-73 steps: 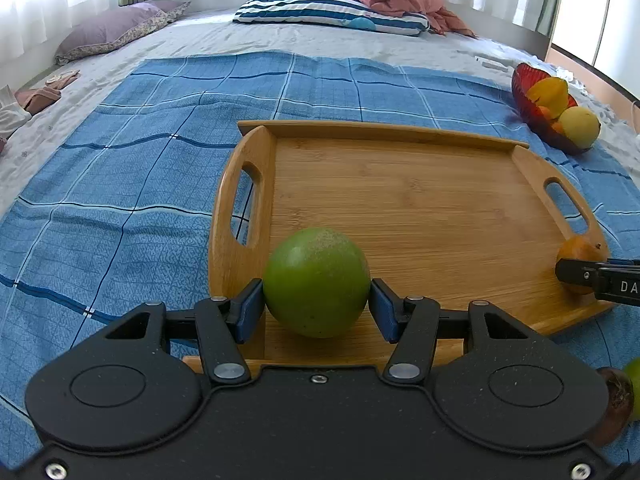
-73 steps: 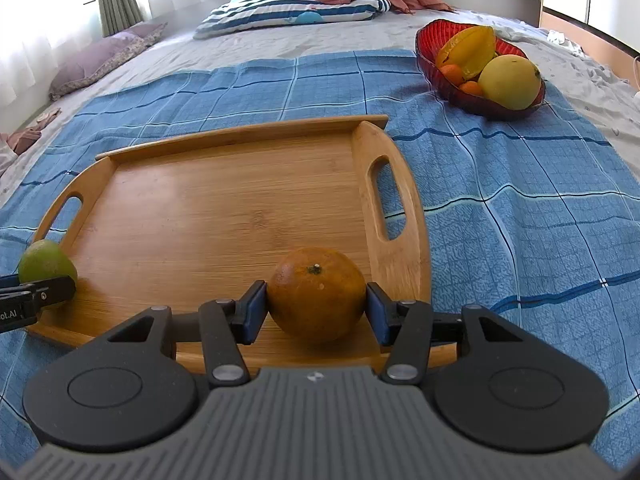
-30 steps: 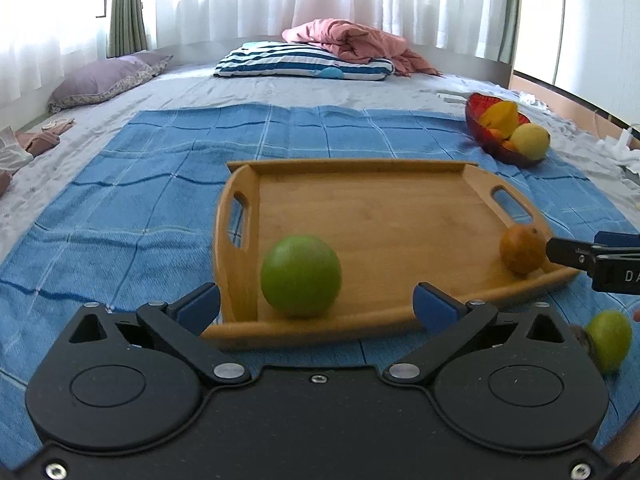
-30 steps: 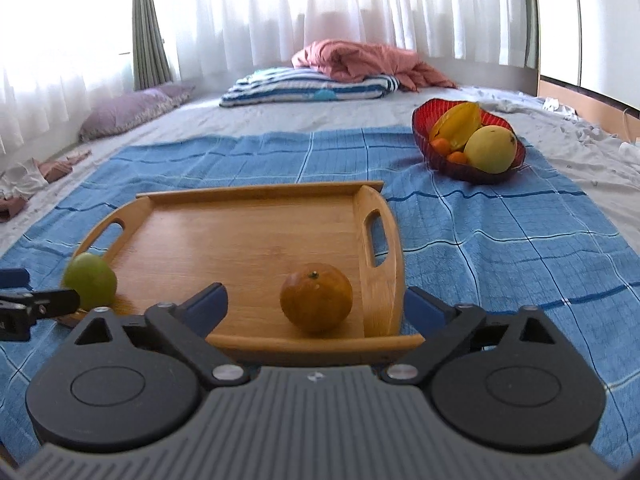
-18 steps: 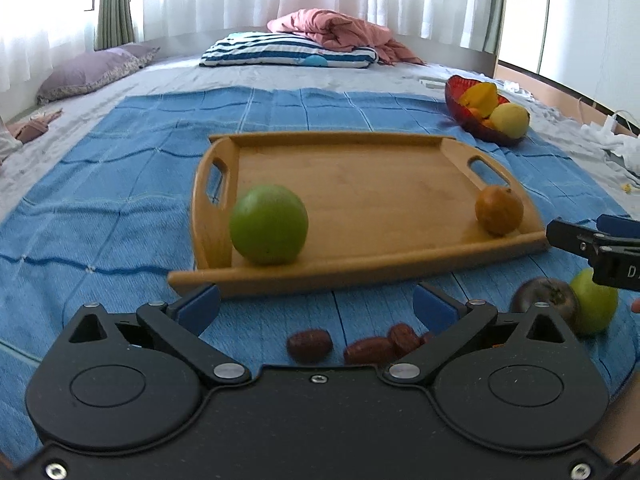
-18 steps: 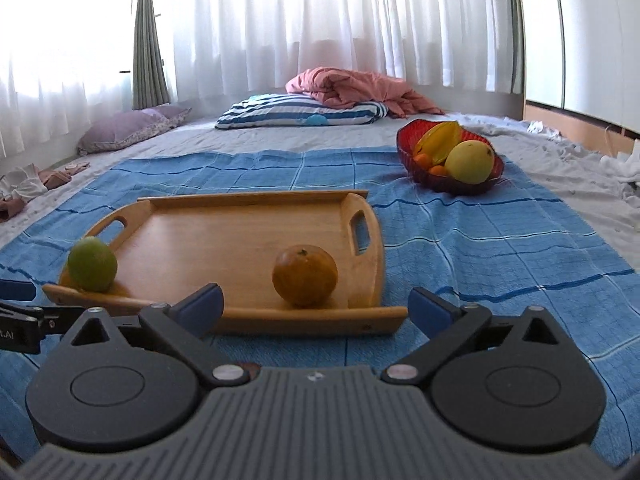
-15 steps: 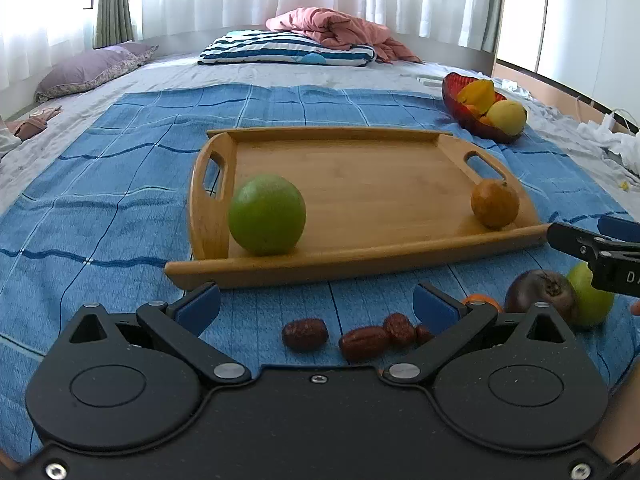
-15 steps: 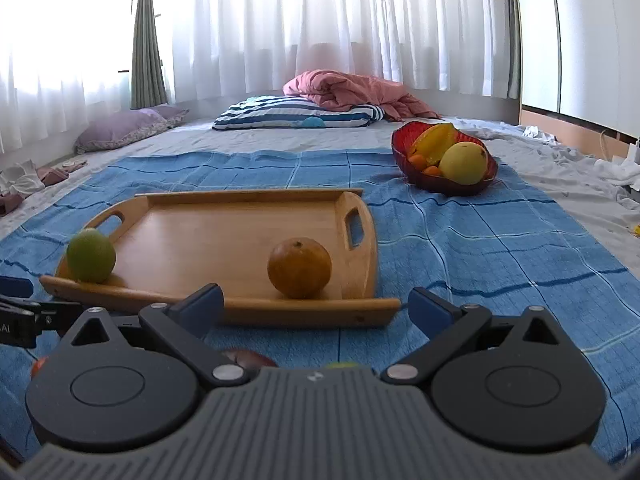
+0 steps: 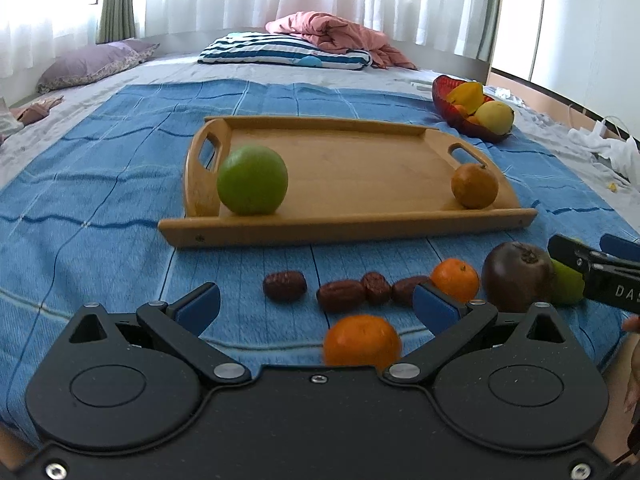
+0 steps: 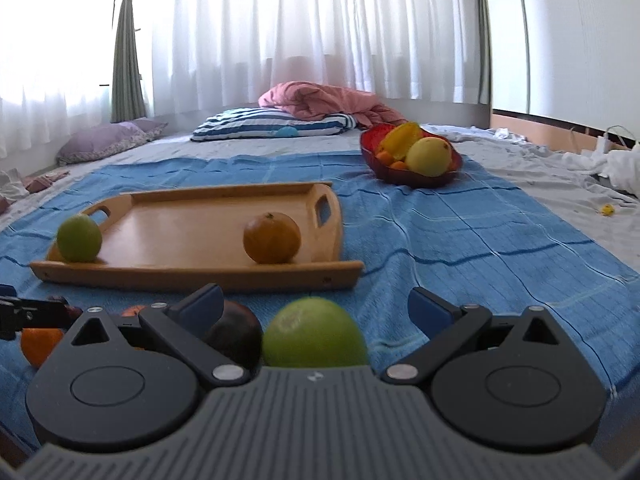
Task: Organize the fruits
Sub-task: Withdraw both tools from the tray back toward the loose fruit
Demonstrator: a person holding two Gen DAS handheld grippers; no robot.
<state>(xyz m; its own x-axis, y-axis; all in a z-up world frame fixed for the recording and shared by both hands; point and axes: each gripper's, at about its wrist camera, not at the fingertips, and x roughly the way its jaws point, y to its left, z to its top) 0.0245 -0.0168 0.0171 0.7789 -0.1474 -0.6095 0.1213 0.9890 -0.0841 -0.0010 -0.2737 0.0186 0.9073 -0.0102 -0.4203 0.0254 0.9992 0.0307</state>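
Note:
A wooden tray (image 9: 352, 168) (image 10: 180, 236) lies on the blue cloth. It holds a green fruit (image 9: 253, 180) (image 10: 79, 238) at its left end and an orange (image 9: 475, 186) (image 10: 272, 237) at its right end. In front of the tray lie several dates (image 9: 285, 286), two small oranges (image 9: 455, 279) (image 9: 362, 340), a dark purple fruit (image 9: 517, 276) (image 10: 234, 334) and a green fruit (image 10: 315, 334). My left gripper (image 9: 316, 304) is open above the near orange. My right gripper (image 10: 316, 306) is open over the near green fruit.
A red bowl (image 9: 456, 114) (image 10: 412, 176) of yellow and orange fruit sits on the blue cloth (image 9: 100, 184) at the far right. Pillows (image 9: 280, 50) and a pink blanket (image 10: 320, 100) lie at the bed's far end. White clutter (image 9: 608, 148) lies on the right.
Both grippers let go of the green fruit and the orange on the tray, opened, and drew back toward me. The loose fruit in front of the tray came into view.

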